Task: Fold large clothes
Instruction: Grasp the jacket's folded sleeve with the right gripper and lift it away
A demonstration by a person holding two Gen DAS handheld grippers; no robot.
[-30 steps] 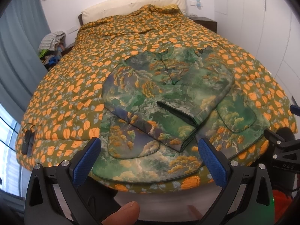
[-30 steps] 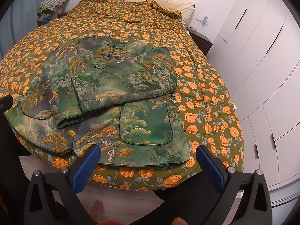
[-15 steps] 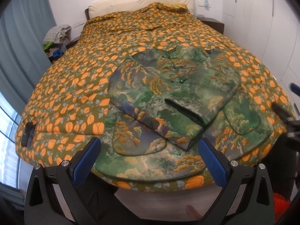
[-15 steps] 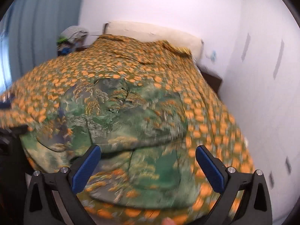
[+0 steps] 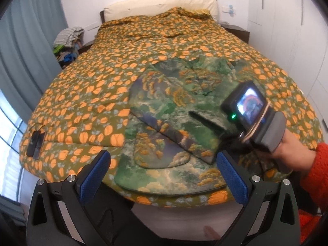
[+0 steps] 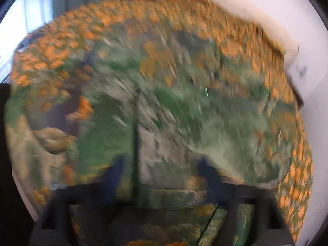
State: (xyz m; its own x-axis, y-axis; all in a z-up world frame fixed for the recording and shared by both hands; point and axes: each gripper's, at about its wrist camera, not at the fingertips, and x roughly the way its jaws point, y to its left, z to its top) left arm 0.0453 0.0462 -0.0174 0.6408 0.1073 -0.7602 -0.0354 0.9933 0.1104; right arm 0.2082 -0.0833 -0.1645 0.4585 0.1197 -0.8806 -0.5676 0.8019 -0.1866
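Observation:
A large green landscape-print jacket (image 5: 174, 110) lies on the bed with both sleeves folded across its front; its hem and pockets reach the bed's near edge. My left gripper (image 5: 164, 176) is open and empty, held back off the foot of the bed. My right gripper's body (image 5: 254, 119) shows in the left wrist view, low over the jacket's right side, held by a hand in a red sleeve. The right wrist view is badly blurred: the jacket (image 6: 174, 106) fills it, close under my right gripper (image 6: 162, 174), whose fingers stand apart.
The bed carries an orange-leaf quilt (image 5: 86, 94). A dark flat device (image 5: 35, 143) lies near its left edge. A pile of clothes (image 5: 67, 41) sits left of the headboard, a nightstand (image 5: 235, 30) to the right. Grey curtains hang left, white wardrobes right.
My right gripper has swung forward and down over the jacket's right side, coming into the left wrist view. My left gripper has drawn back slightly and stays open.

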